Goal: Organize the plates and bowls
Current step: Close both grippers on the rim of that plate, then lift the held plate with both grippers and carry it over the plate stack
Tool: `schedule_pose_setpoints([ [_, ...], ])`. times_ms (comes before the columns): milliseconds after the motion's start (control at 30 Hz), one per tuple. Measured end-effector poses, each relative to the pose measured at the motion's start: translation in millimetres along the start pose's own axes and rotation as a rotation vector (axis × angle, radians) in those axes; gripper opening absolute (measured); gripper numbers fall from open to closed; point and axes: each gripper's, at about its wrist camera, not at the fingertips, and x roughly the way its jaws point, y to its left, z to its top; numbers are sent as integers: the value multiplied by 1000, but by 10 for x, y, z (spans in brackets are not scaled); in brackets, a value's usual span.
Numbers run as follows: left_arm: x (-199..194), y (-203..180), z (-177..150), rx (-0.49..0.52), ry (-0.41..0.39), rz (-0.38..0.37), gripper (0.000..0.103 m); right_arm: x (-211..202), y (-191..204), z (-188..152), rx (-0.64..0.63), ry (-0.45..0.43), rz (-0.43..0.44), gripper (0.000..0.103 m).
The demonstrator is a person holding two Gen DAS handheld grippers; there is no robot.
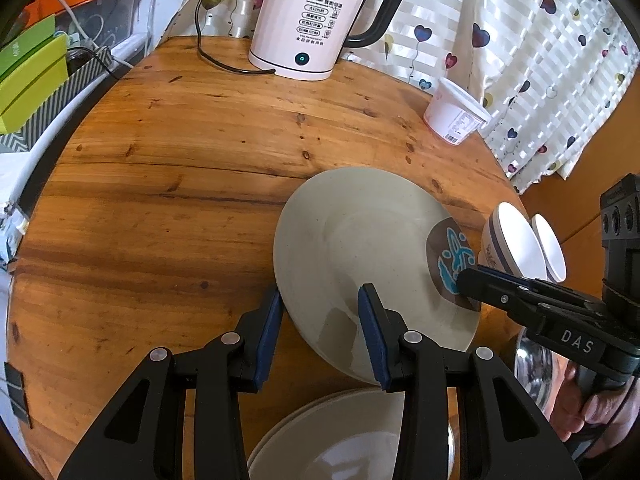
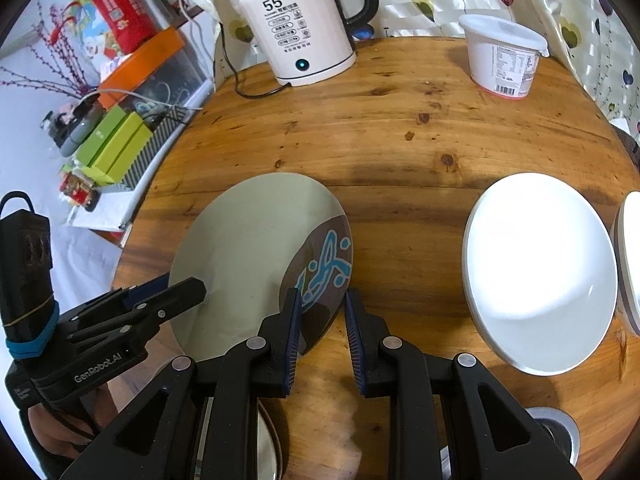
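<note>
plate (image 1: pixel 352 240): grey-beige, brown patch with turquoise squiggle | bowl (image 2: pixel 540 272): plain white | table (image 1: pixel 180 184): orange-brown knotty wood | kettle (image 1: pixel 308 20): white, black handle | curtain (image 1: pixel 520 60): white stripes, coloured hearts | fingers (image 1: pixel 370 332): blue pads

My right gripper (image 2: pixel 322 334) straddles patterned edge of grey plate (image 2: pixel 248 248), tilted above round wooden table (image 2: pixel 400 140); my left gripper (image 2: pixel 184 288) at plate's opposite edge; white bowl (image 2: pixel 536 272) to right; kettle (image 2: pixel 304 32) behind.

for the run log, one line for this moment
grey plate tilted | left gripper astride near rim | right gripper at patterned edge
</note>
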Motion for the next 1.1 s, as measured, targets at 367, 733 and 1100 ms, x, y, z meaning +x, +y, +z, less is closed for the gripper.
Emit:
schedule_pose_setpoints([
  [367,-184,-8,-158,-18,-21,24,40,-74,118,-120,-26,-1,15,22],
  [733,-404,-38,-413,-33,-42,46,40,-192,228,-327,-59,-4,29,22],
  [1100,-623,-69,-739,-52,-63,58,40,-286,313,-581,-82,4,46,22],
])
